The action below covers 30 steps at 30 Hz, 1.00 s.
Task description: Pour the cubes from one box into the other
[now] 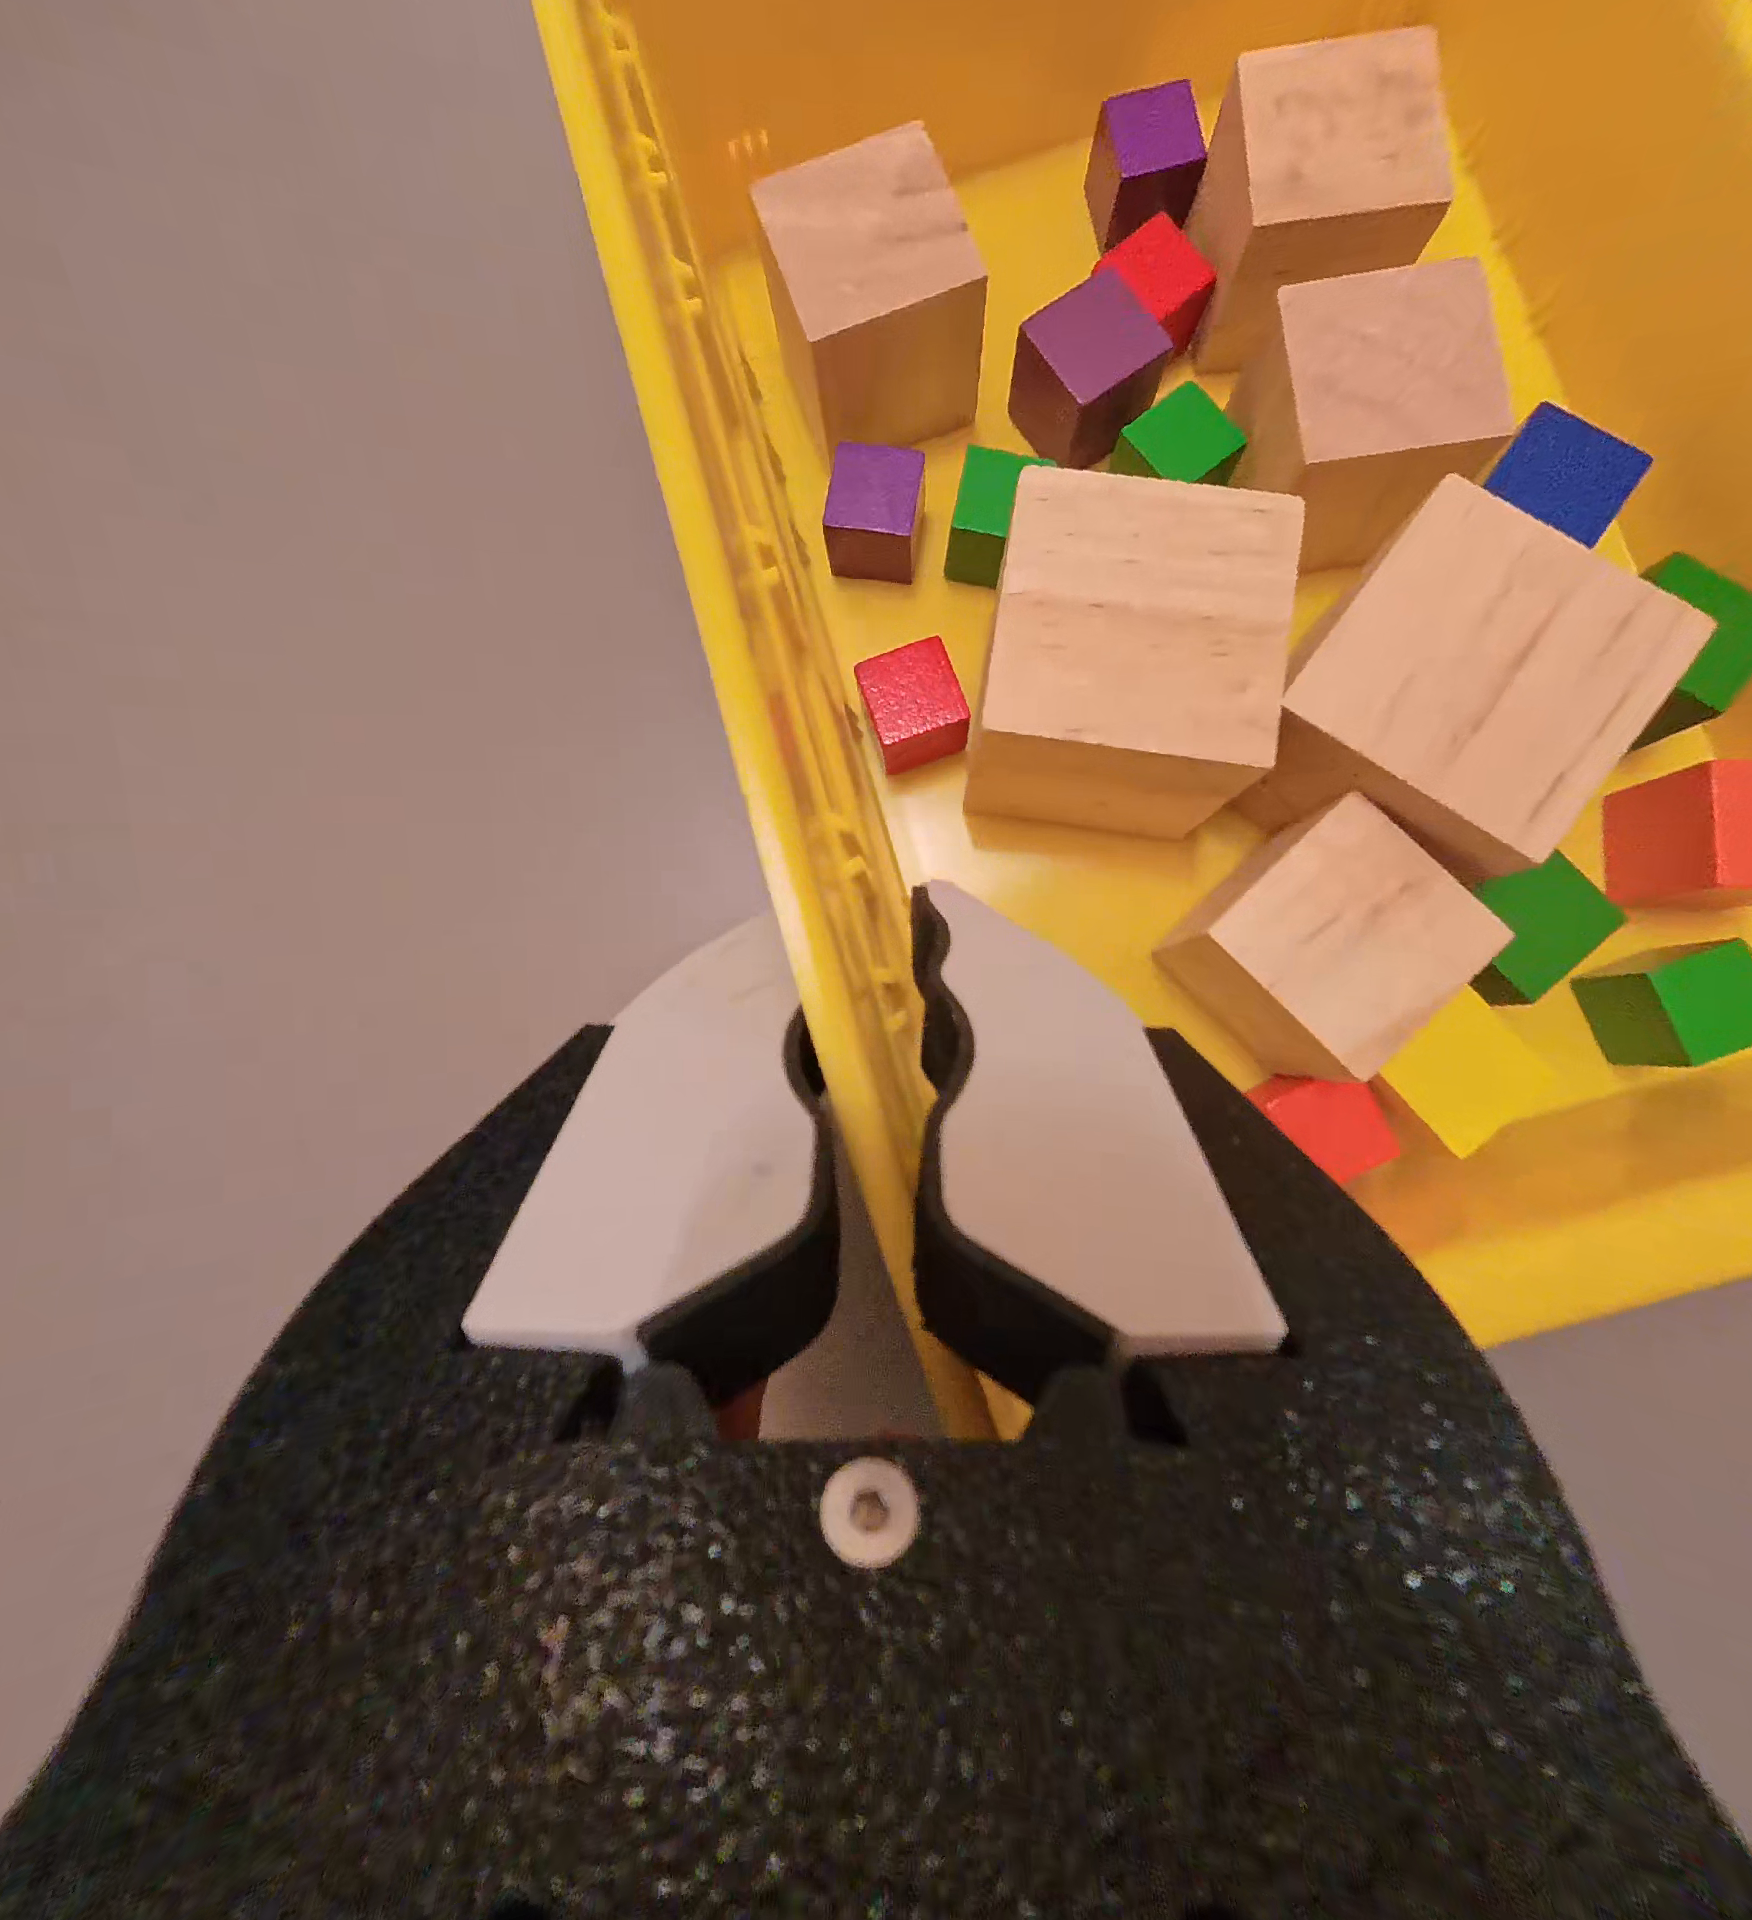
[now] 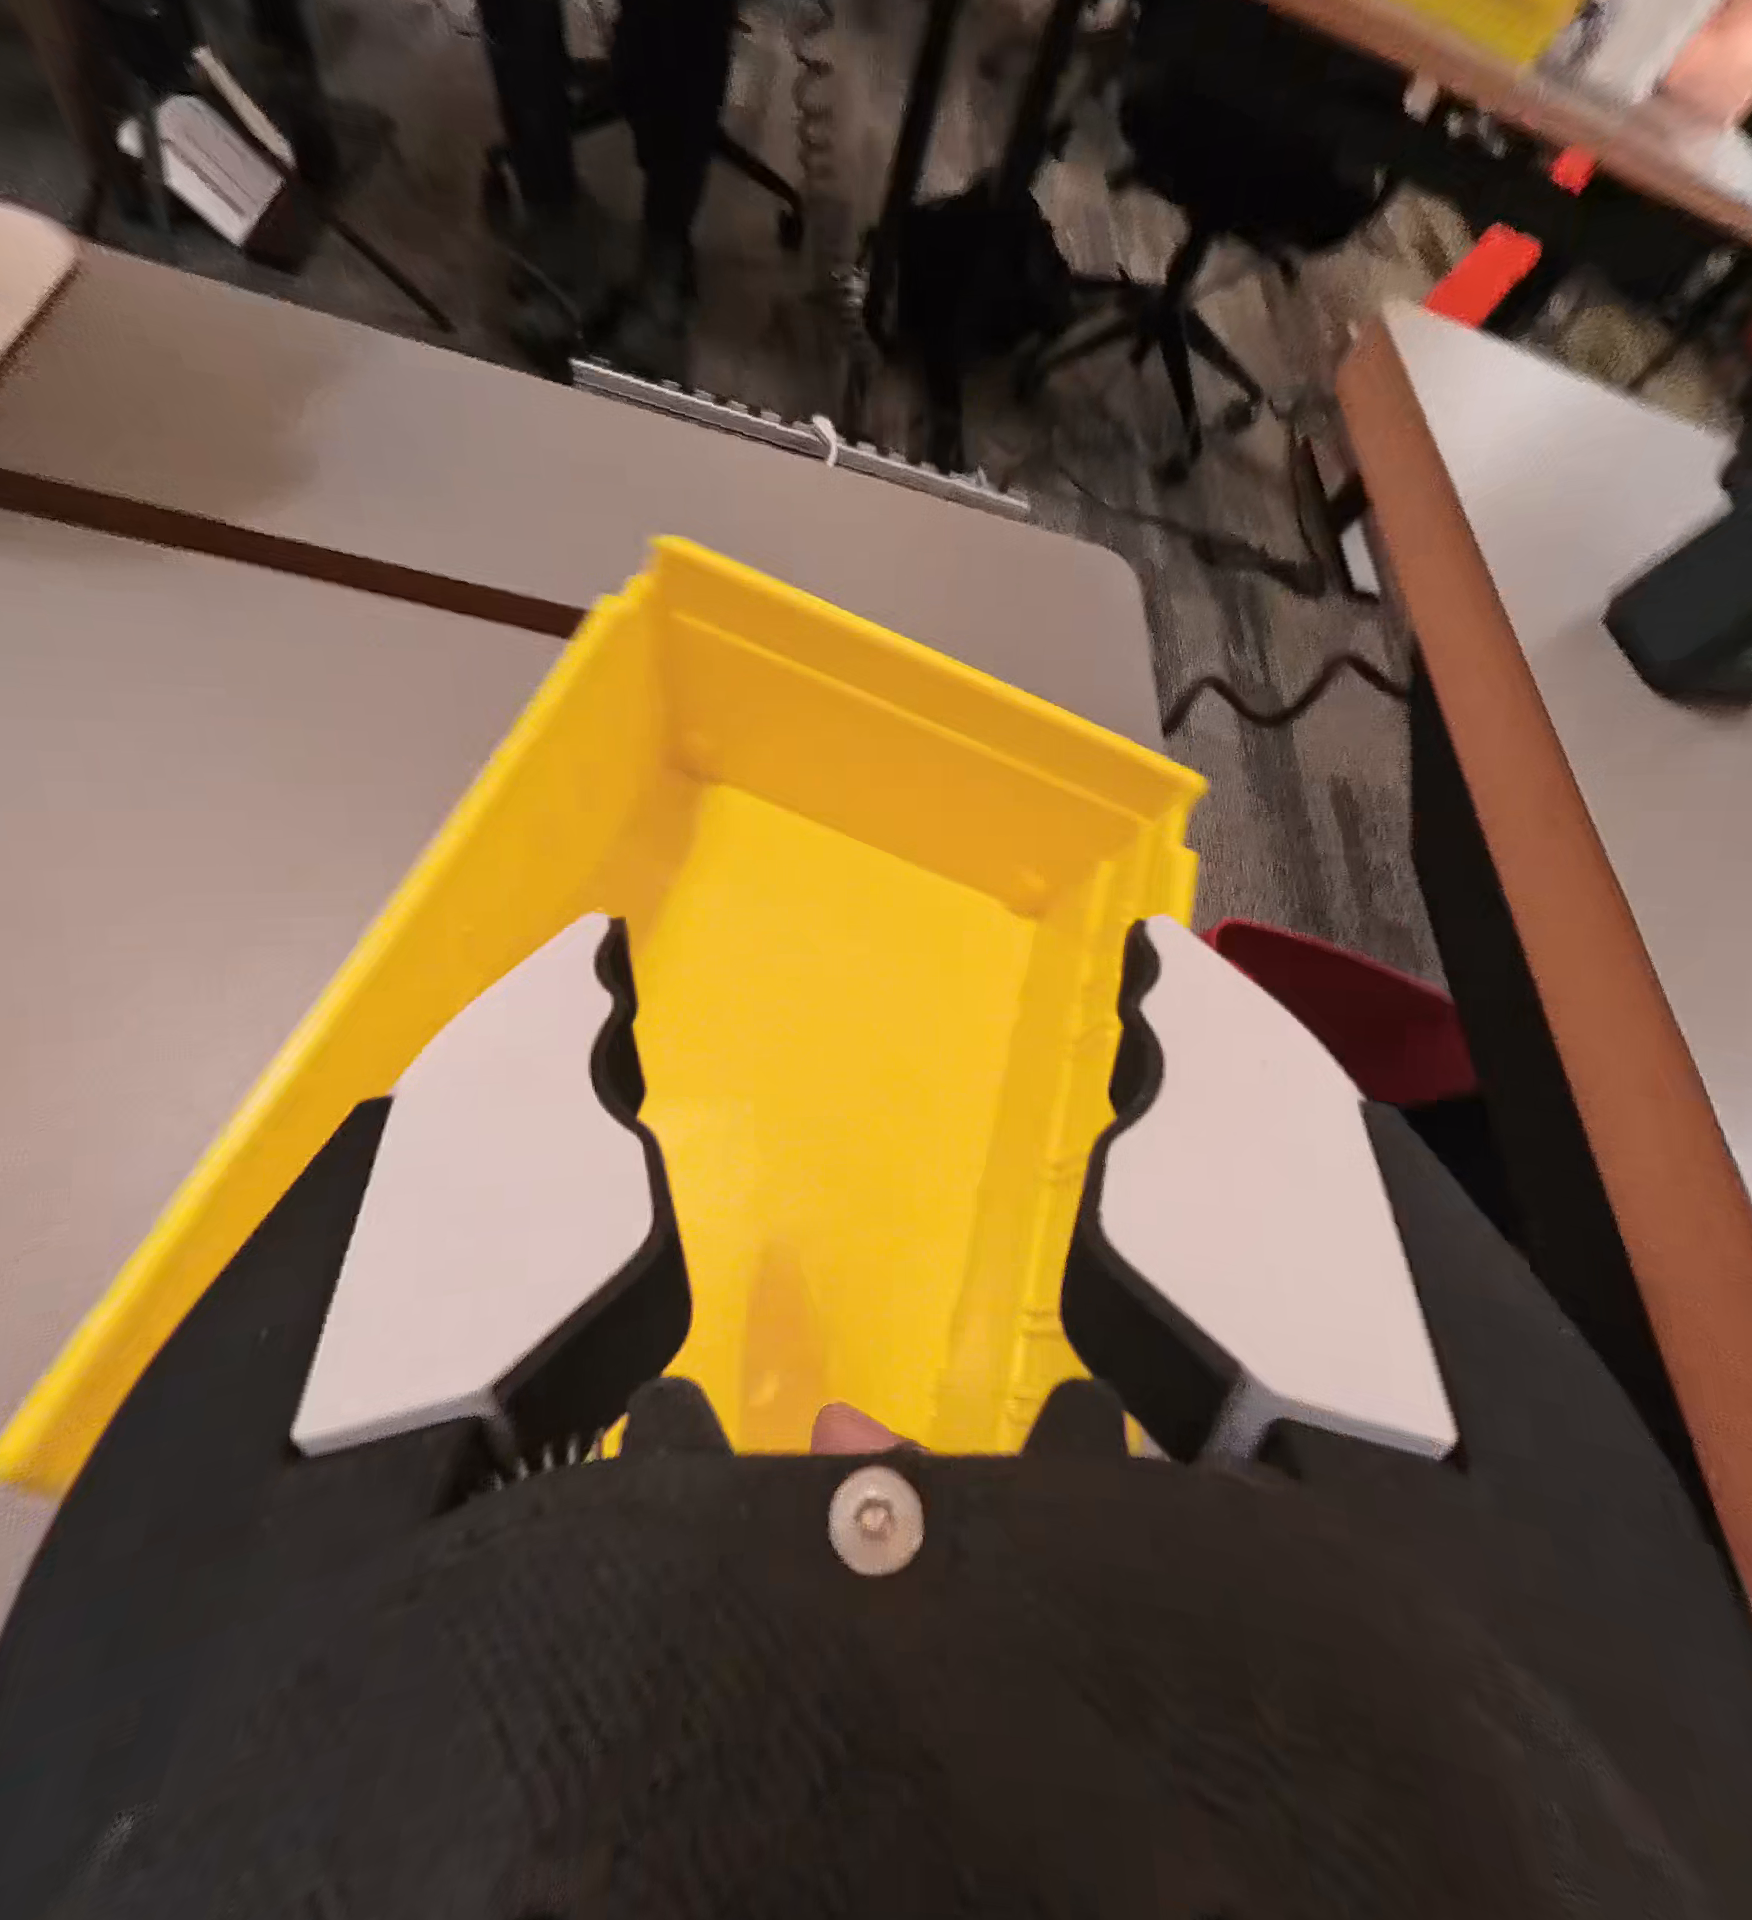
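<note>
A yellow plastic bin [image 1: 1630,208] is being shown in the left wrist view with a jumble of cubes lying in it: six large plain wooden cubes [image 1: 1142,644], and among them small purple cubes [image 1: 874,509], red cubes [image 1: 913,701], green cubes [image 1: 1682,1003], one blue cube [image 1: 1568,470], orange cubes [image 1: 1724,826] and a yellow cube [image 1: 1464,1070]. Its ribbed side wall is being pinched by the left claw [image 1: 867,935], whose jaws are nearly closed, one finger outside the wall and one inside. Grey tabletop [image 1: 228,623] is being seen beside this bin. Only in the right wrist view is a second yellow bin [image 2: 851,1039] being shown, with no cubes visible in it, over the pale tabletop [image 2: 176,883] near its corner. The right claw [image 2: 877,925] is being held wide apart; its right finger is lying against the outside of this bin's right wall, while its left finger is standing over the bin's inside. Whether the wall is being gripped cannot be told. Beyond, blurred chairs [image 2: 1215,260] and another table [image 2: 1578,831] are being seen.
</note>
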Motion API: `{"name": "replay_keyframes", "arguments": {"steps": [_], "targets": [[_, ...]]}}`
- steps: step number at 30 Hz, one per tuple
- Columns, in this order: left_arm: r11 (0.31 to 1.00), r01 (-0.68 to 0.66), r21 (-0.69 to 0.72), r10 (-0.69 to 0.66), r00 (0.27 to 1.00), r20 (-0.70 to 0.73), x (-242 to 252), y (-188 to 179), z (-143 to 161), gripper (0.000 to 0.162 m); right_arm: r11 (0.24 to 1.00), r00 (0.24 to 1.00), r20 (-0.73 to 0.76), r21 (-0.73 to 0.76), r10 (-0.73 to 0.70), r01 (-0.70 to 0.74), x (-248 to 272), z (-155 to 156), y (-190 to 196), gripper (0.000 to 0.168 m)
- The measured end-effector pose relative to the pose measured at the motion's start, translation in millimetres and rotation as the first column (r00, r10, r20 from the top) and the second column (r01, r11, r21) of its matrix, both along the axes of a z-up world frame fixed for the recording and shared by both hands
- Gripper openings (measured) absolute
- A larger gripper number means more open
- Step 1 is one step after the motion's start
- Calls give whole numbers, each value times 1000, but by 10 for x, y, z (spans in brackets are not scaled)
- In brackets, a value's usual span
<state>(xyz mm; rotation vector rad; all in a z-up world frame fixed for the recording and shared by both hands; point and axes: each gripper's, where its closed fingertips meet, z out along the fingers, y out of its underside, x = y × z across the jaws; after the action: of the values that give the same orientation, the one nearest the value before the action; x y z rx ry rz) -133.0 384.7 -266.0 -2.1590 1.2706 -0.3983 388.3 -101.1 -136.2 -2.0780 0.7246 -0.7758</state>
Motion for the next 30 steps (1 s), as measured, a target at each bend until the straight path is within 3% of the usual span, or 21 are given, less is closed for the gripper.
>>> {"name": "replay_keyframes", "arguments": {"steps": [1,4,9,15,21,25,28,30], "targets": [[1000,-6,-1,6,1000,0,-44,111,-5,9,999,999,13,-24,38,-38,-121,-18,139,94],[1000,-6,13,7,1000,-12,-161,486,-17,10,985,987,-26,-57,160,-161,-539,-171,604,100],[1000,-8,25,9,999,-35,-309,1074,-14,13,942,937,-106,20,334,-334,-1247,-417,1349,103],[1000,15,8,-15,998,-54,-316,1507,-19,13,888,861,-215,95,461,-451,-1908,-658,1954,103],[998,64,9,-63,997,-43,-275,1556,-15,14,832,762,-340,153,550,-533,-2453,-802,2384,99],[999,10,52,-8,999,-34,-298,1602,11,29,807,696,-411,254,589,-533,-2765,-781,2711,94],[990,-99,104,90,992,88,-287,1645,184,34,779,652,-426,327,627,-536,-2967,-699,2958,84],[993,-84,82,65,975,212,-225,1546,352,48,763,635,-424,348,646,-545,-3056,-638,3104,80]]}}
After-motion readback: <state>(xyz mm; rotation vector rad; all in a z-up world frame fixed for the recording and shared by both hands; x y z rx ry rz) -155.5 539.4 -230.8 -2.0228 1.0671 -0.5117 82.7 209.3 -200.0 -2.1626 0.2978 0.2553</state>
